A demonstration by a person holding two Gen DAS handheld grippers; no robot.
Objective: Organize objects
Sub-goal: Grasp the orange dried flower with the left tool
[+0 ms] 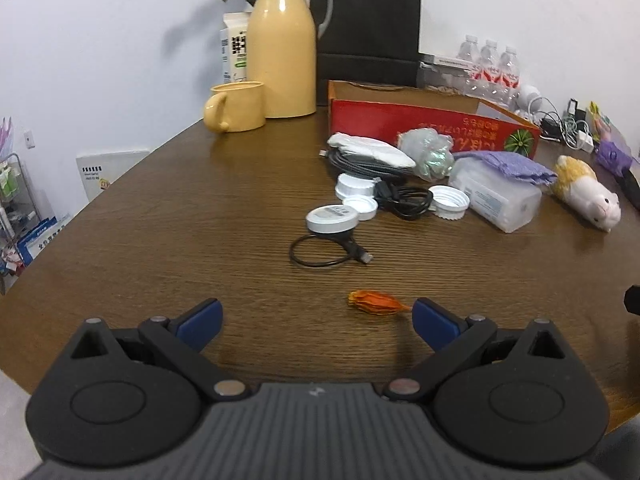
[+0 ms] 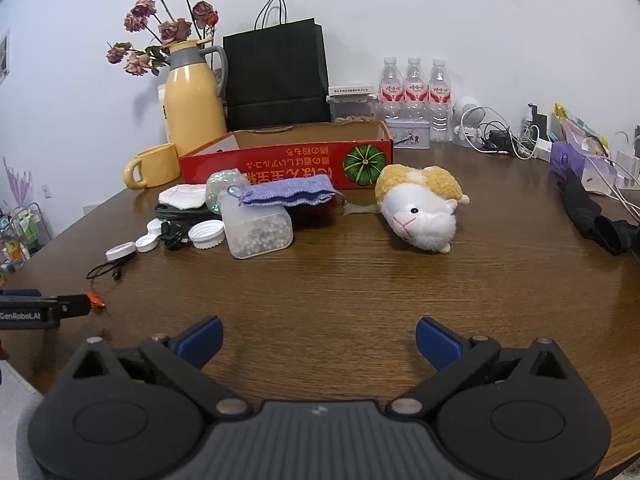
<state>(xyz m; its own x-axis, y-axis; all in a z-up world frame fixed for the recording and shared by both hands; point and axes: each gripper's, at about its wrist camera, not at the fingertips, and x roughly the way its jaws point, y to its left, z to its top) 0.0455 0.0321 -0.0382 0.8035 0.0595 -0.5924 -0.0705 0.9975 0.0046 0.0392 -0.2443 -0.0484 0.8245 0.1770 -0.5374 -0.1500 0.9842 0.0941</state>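
Both my left hand-held gripper (image 1: 316, 322) and right hand-held gripper (image 2: 318, 340) hang released over the brown wooden table (image 1: 160, 220). A small orange dried flower pod (image 1: 376, 302) lies just beside my left gripper's right fingertip; a coiled thin black cable (image 1: 320, 250) and round white lidded tin (image 1: 332, 218) lie beyond, before the red cardboard box (image 1: 420, 124).

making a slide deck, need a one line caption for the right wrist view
Open right claw hovers over a wooden table, facing a plush hamster, a red box and scattered bottle caps.

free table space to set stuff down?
Bare wood ahead of the right gripper, up to the plush; also left of the caps, before the mug. Crowded along the red box and the cables.
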